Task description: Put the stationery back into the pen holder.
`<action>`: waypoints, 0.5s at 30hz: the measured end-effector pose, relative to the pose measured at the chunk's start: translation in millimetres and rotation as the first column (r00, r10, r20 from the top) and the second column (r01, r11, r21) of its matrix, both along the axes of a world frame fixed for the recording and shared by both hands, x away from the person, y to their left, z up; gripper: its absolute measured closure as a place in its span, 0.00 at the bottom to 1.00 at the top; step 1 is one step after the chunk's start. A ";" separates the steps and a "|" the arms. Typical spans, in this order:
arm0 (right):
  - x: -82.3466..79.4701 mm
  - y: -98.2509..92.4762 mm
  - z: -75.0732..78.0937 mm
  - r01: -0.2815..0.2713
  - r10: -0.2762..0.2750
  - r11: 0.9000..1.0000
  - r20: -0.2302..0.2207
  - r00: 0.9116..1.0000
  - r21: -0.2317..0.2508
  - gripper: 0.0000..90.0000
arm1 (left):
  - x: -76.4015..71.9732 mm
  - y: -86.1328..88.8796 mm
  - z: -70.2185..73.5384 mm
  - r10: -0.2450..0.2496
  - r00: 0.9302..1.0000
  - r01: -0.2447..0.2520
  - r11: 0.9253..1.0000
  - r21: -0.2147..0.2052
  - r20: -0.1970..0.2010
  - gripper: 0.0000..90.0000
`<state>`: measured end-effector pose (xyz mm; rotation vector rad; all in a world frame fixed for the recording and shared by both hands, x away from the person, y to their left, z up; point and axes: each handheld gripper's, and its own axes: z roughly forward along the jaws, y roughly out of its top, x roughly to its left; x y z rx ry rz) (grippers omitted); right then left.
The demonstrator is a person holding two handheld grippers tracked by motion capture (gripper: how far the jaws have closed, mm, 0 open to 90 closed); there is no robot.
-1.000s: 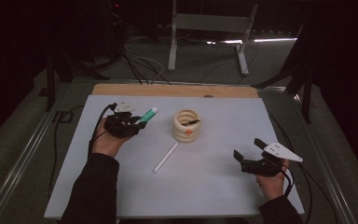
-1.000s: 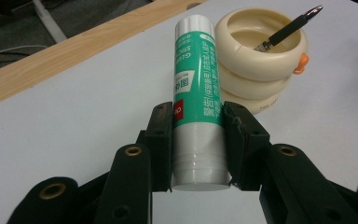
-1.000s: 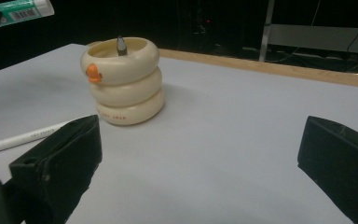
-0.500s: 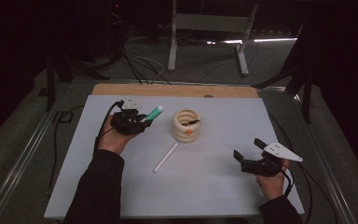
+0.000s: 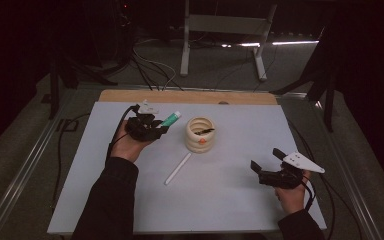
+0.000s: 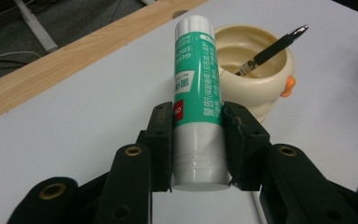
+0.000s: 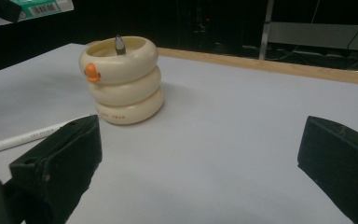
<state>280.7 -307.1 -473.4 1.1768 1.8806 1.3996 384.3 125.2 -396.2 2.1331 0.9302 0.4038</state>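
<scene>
My left gripper (image 5: 155, 128) (image 6: 197, 140) is shut on a green and white glue stick (image 5: 170, 119) (image 6: 196, 102), gripped near its base, and holds it above the table just left of the cream ring-shaped pen holder (image 5: 200, 135) (image 6: 256, 79) (image 7: 122, 79). A black pen (image 6: 270, 49) leans inside that holder. In the right gripper view the glue stick (image 7: 39, 7) shows at the top left corner. A white pen (image 5: 178, 168) (image 7: 25, 137) lies flat in front of the holder. My right gripper (image 5: 265, 165) (image 7: 200, 158) stands open and empty near the table's right front.
The white table top (image 5: 230, 200) ends in a wooden strip (image 5: 190, 96) at the back. Cables (image 5: 150, 65) and a grey stand leg (image 5: 185, 45) lie on the dark floor beyond. Metal rails run along both table sides.
My left gripper has carried the glue stick a little to the right and up, closer to the pen holder. The right gripper has stayed still.
</scene>
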 end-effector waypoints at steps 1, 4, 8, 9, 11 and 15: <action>0.0 0.0 0.0 0.000 0.000 1.000 0.000 1.000 0.000 0.00 | 0.5 -1.1 -0.1 -0.003 1.000 0.003 1.000 0.000 0.001 0.73; 0.2 0.0 -0.2 0.000 0.000 1.000 -0.003 1.000 -0.001 0.00 | 2.0 -4.4 -0.5 -0.006 1.000 0.006 1.000 0.005 -0.001 0.73; 0.3 0.0 -0.2 0.002 -0.002 1.000 -0.004 1.000 0.000 0.00 | 4.4 -9.2 -0.9 -0.010 1.000 0.010 1.000 0.003 -0.006 0.73; 0.3 -0.1 -0.1 0.002 -0.002 1.000 -0.003 1.000 0.000 0.00 | 5.0 -10.2 -0.8 -0.012 1.000 0.012 1.000 0.007 -0.006 0.73; 0.4 -0.2 -0.2 0.002 -0.002 1.000 -0.004 1.000 -0.001 0.00 | 5.7 -12.9 -0.8 -0.014 1.000 0.014 1.000 0.001 -0.009 0.73; 0.8 -0.2 -0.6 0.002 -0.002 1.000 -0.006 1.000 -0.002 0.00 | 7.6 -18.6 -0.8 -0.021 1.000 0.021 1.000 0.007 -0.013 0.73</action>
